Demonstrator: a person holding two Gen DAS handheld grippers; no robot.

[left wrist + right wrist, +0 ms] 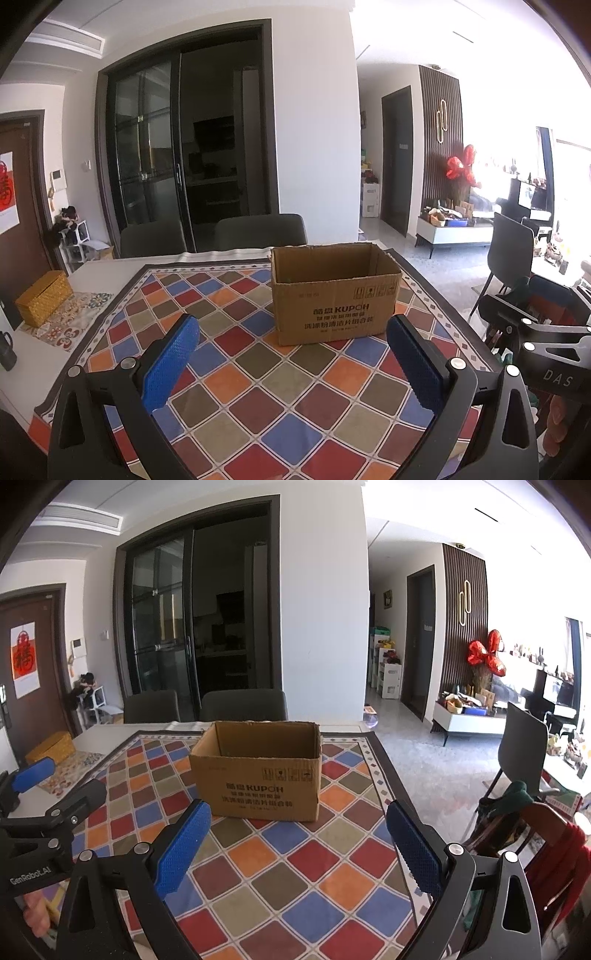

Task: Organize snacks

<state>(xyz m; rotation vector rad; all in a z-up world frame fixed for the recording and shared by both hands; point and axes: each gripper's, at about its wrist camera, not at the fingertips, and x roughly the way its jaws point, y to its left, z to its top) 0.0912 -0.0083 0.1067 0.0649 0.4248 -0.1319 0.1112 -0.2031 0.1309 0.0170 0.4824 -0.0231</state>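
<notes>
An open brown cardboard box (334,291) (258,771) printed KUPOH stands upright on the chequered tablecloth (258,387) (295,867). No snacks show in either view, and the box's inside bottom is hidden. My left gripper (293,328) hovers open above the cloth, short of the box, with nothing between its blue pads. My right gripper (297,814) is open too, just in front of the box and holding nothing. The left gripper's body (40,812) shows at the left edge of the right wrist view.
Two dark chairs (214,236) stand behind the table's far edge. A woven yellow box (44,297) sits on a patterned mat at the left, with a dark mug (7,354) nearer. Another chair (521,749) and a draped chair back (546,823) stand to the right.
</notes>
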